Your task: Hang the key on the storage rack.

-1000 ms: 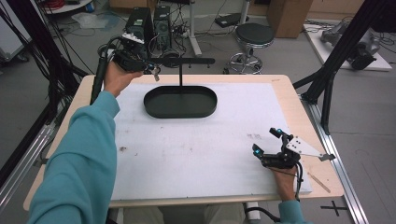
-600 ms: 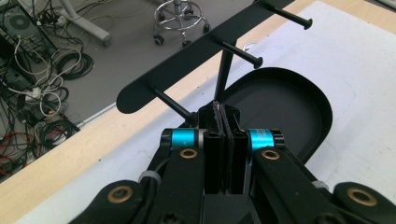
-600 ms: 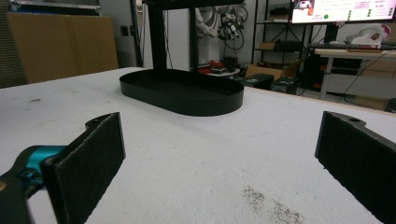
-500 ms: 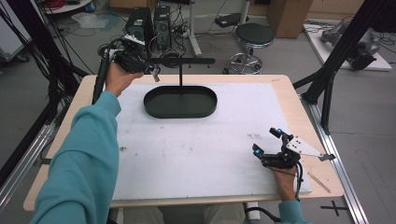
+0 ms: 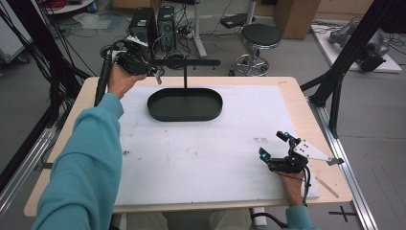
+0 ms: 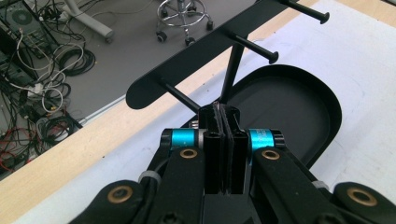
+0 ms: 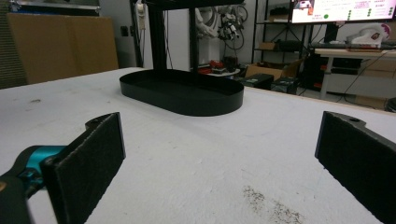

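The right gripper (image 5: 273, 146) rests low on the white mat (image 5: 201, 158) at the near right of the table (image 5: 306, 103), held by the person's right hand (image 5: 291, 184). Its jaws stand wide apart with nothing between them; in the right gripper view the two black pads (image 7: 88, 161) frame bare mat, with a small dark smudge (image 7: 268, 205) on the mat just ahead of them.

Farther out, near the middle of the table's far half, sits the stand (image 5: 185, 98): a black oval tray (image 5: 163, 103) with an upright post (image 5: 185, 79) rising from its far side and a flat crossbar (image 5: 191, 63) on top. In the left gripper view, pegs (image 6: 252, 46) stick out of the crossbar toward the camera.

The left gripper (image 5: 156, 74) is held up at the left end of the crossbar by the left hand (image 5: 120, 80), the arm in a teal sleeve (image 5: 84, 158) reaching across the table's left side. Its jaws are pressed fully together; in the left gripper view the pads (image 6: 223, 122) meet with no gap, and whether anything thin is pinched there cannot be told. The tips sit just below the crossbar's leftmost peg (image 6: 180, 95), above the tray's rim.

Beyond the table, a stool (image 5: 261, 40) and computer towers (image 5: 153, 24) stand on the floor.
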### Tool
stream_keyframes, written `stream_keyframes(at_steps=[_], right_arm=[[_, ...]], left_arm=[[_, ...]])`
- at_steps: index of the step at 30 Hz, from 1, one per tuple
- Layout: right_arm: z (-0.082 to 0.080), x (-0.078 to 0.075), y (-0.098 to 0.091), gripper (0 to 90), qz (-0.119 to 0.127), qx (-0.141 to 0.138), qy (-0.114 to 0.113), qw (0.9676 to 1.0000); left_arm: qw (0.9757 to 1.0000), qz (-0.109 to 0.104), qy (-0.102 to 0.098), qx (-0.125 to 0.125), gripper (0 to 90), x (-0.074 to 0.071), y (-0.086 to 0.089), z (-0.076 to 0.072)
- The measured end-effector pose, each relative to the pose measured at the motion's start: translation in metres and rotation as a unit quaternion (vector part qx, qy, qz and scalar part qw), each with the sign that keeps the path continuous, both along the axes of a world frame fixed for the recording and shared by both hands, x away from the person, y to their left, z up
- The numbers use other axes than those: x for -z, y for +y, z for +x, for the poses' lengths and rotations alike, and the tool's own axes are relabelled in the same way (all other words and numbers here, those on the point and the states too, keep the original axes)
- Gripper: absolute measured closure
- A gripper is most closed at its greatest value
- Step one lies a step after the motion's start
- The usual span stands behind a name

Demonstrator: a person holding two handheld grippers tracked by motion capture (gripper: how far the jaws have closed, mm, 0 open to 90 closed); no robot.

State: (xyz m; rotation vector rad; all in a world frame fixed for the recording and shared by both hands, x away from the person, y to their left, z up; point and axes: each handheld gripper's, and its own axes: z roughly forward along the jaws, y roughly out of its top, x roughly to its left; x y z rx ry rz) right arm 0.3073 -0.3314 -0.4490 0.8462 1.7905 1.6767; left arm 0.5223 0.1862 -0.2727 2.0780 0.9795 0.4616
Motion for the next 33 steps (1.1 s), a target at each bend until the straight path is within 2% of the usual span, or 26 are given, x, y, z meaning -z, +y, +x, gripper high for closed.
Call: stream_keyframes(at_steps=[12, 23, 26, 27, 28, 30, 33], right_arm=[[0.0, 0.0, 0.0, 0.7, 0.0, 0.0, 0.0, 1.0], [0.0, 0.0, 0.0, 0.7, -0.004, 0.0, -0.002, 1.0], [0.0, 0.0, 0.0, 0.7, -0.004, 0.0, -0.003, 1.0], [0.0, 0.0, 0.0, 0.7, -0.005, 0.0, -0.003, 1.0], [0.0, 0.0, 0.0, 0.7, -0.005, 0.001, -0.003, 1.0], [0.0, 0.0, 0.0, 0.7, -0.006, 0.0, -0.005, 1.0], [0.0, 0.0, 0.0, 0.7, -0.005, 0.0, -0.003, 1.0]], left_arm=[[0.9999, -0.013, -0.003, 0.0, 88.2, 0.003, 0.006, 0.005], [0.9993, -0.019, -0.032, -0.005, 87.8, 0.009, 0.01, 0.013], [0.999, -0.011, -0.041, -0.014, 87.0, 0.012, 0.012, 0.015], [0.9987, -0.013, -0.045, -0.018, 88.0, 0.011, 0.015, 0.016], [0.9982, -0.028, -0.048, -0.024, 87.1, 0.011, 0.018, 0.017], [0.9972, -0.045, -0.055, -0.023, 77.6, 0.012, 0.024, 0.018], [0.9969, -0.033, -0.068, -0.022, 58.0, 0.01, 0.027, 0.016]])
